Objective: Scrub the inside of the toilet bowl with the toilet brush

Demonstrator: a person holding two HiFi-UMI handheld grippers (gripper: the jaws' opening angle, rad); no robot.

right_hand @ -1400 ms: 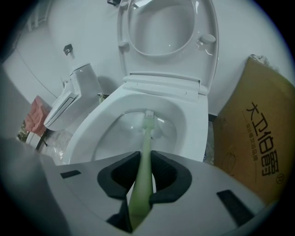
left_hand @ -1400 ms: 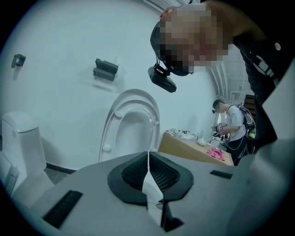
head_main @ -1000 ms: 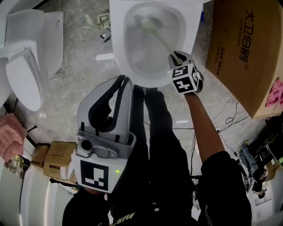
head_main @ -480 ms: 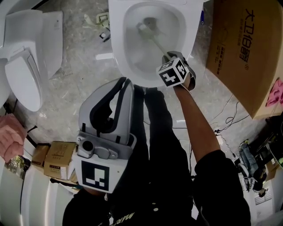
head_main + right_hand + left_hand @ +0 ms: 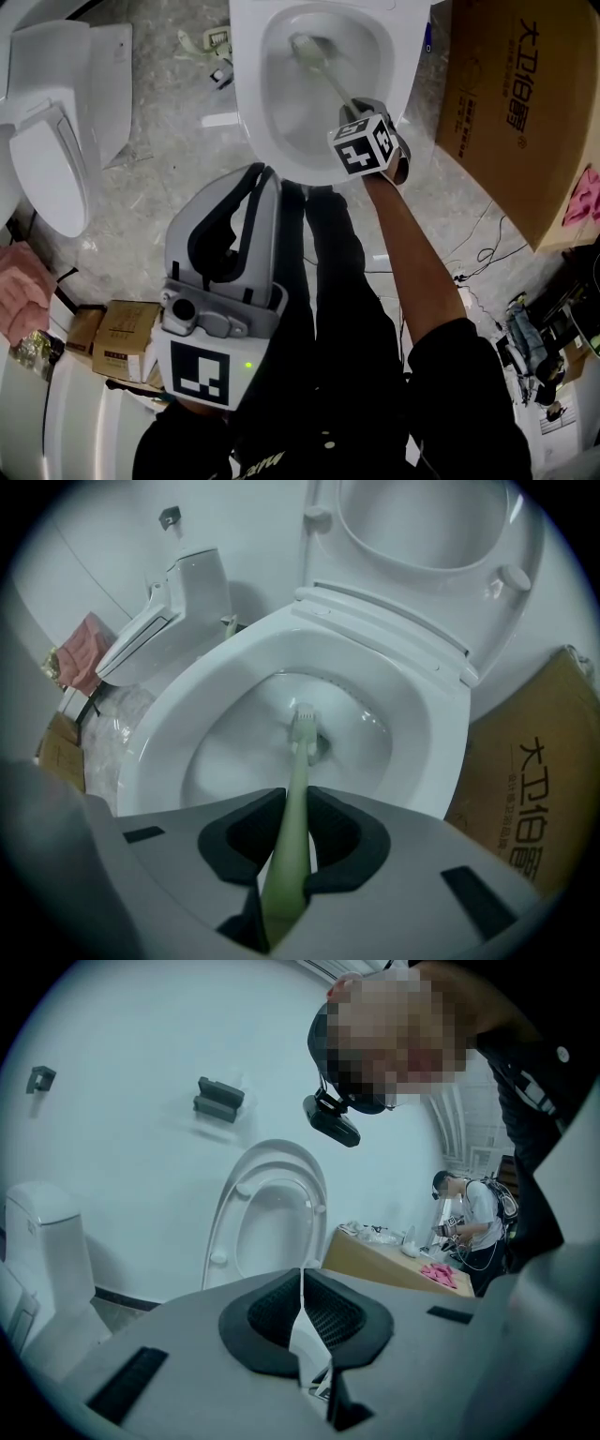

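Right tongs clench toilet brush inside toilet bowl; left tongs closed, empty; Chinese-lettered cardboard box beside.

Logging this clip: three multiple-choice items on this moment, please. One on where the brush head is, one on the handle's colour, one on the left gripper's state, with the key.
1. Where is the brush head?
A. Low inside the toilet bowl, by the drain
B. On the floor
C. On the raised seat

2. What colour is the brush handle?
A. Red
B. Pale green
C. Black

3. The fingers of the left gripper are:
A. Closed on the brush
B. Wide apart
C. Together, holding nothing

Key: 1 A, the right gripper view shows the head at the bowl's bottom. 2 B, the handle held in the right gripper is pale green. 3 C, the left gripper view shows them meeting, nothing between.
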